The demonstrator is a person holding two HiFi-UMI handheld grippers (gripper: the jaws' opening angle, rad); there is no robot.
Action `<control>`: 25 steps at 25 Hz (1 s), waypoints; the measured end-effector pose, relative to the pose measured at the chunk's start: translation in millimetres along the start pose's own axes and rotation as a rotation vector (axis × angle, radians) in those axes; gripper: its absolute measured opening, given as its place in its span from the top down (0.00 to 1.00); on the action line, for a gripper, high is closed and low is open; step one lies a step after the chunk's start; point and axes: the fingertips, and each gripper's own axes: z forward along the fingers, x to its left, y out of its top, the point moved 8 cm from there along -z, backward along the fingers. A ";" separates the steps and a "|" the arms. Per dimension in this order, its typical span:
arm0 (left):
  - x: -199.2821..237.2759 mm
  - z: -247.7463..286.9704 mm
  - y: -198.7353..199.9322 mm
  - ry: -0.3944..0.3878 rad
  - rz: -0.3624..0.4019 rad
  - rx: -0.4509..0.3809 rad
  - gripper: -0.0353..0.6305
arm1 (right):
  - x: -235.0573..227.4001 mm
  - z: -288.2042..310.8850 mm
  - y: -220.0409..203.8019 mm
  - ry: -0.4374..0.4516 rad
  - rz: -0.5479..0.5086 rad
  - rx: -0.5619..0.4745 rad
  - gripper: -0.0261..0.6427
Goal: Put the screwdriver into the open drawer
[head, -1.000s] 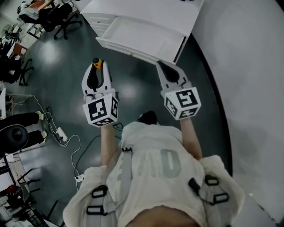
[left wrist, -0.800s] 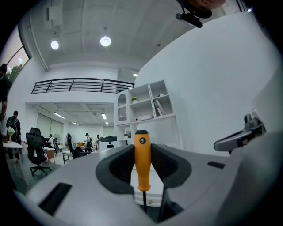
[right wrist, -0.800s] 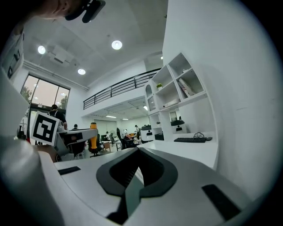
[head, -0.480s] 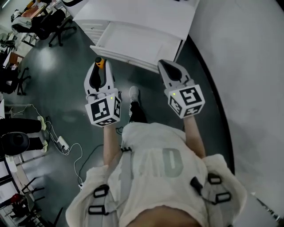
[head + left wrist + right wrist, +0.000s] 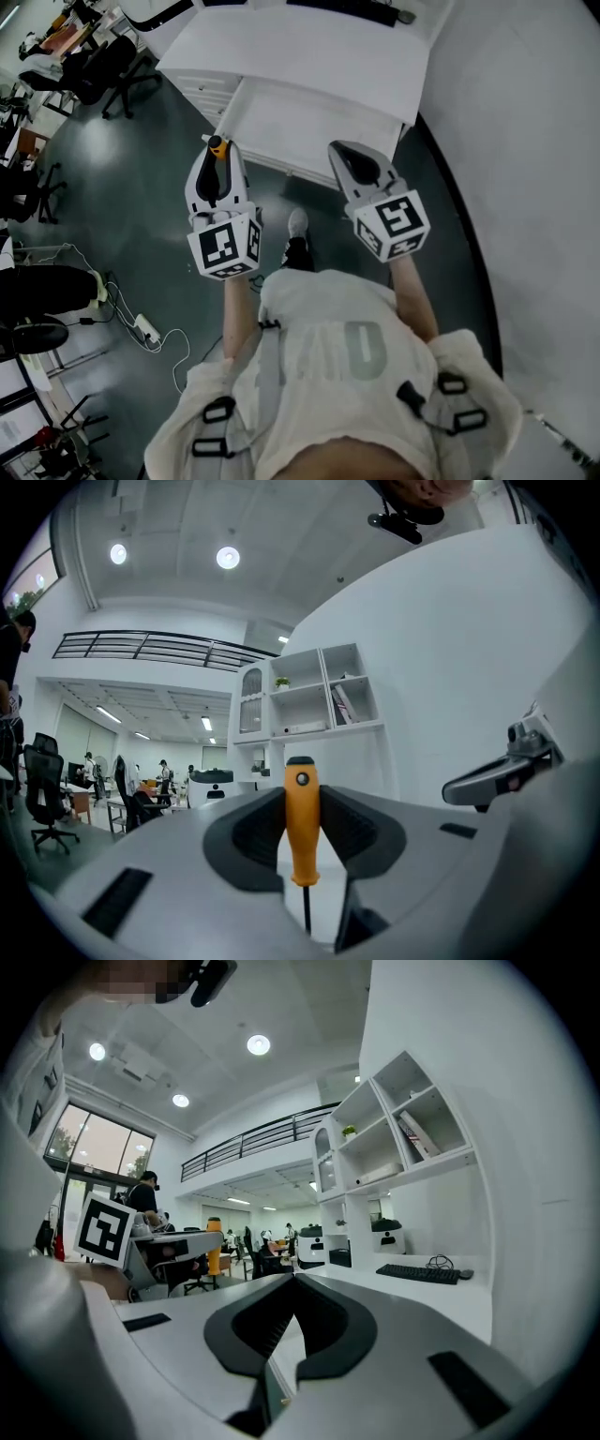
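I'm standing on a dark, glossy floor (image 5: 141,187) in an open office. Swivel chairs (image 5: 103,66) are off to my upper left and a power strip with white cables (image 5: 150,330) lies on the floor to my left. A curved white wall (image 5: 525,141) runs along my right. Straight ahead is a white cabinet (image 5: 309,56) with a dark keyboard (image 5: 347,9) on its top.

The screwdriver (image 5: 301,822) is in my left gripper (image 5: 300,794). Both pads pinch its orange handle from the sides. Its long axis stands upright, crosswise to the jaws, with the black-capped handle end up and the thin dark shaft pointing down. From the head view only the orange handle top pokes up above the jaws. It sits just beside the near left corner of the open drawer (image 5: 309,131), outside it.

My right gripper (image 5: 293,1283) is level with the left one, in front of the drawer's near edge. Its jaws are pressed together at the tips with nothing in them.

The drawer is pulled out toward me and shows only its white bottom. Wall shelves (image 5: 398,1152) beyond the cabinet hold a few leaning books (image 5: 412,1136) and a small plant (image 5: 349,1132).
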 end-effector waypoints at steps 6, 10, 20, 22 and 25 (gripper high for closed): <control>50.4 64.5 -3.5 -0.026 -0.043 -0.003 0.78 | -5.2 74.8 12.7 -0.023 -0.050 0.045 0.95; 75.3 99.9 -12.9 -0.056 -0.057 -0.015 0.78 | -11.0 119.5 16.9 -0.043 -0.049 0.071 0.95; 111.7 164.4 -33.2 -0.142 -0.106 0.002 0.78 | -19.4 190.6 14.5 -0.136 0.015 0.111 0.95; 115.0 174.6 -36.3 -0.163 -0.117 0.002 0.78 | -21.9 200.5 15.4 -0.147 0.005 0.114 0.95; 121.4 187.2 -43.5 -0.189 -0.136 0.006 0.78 | -24.0 208.7 14.6 -0.178 0.004 0.123 0.95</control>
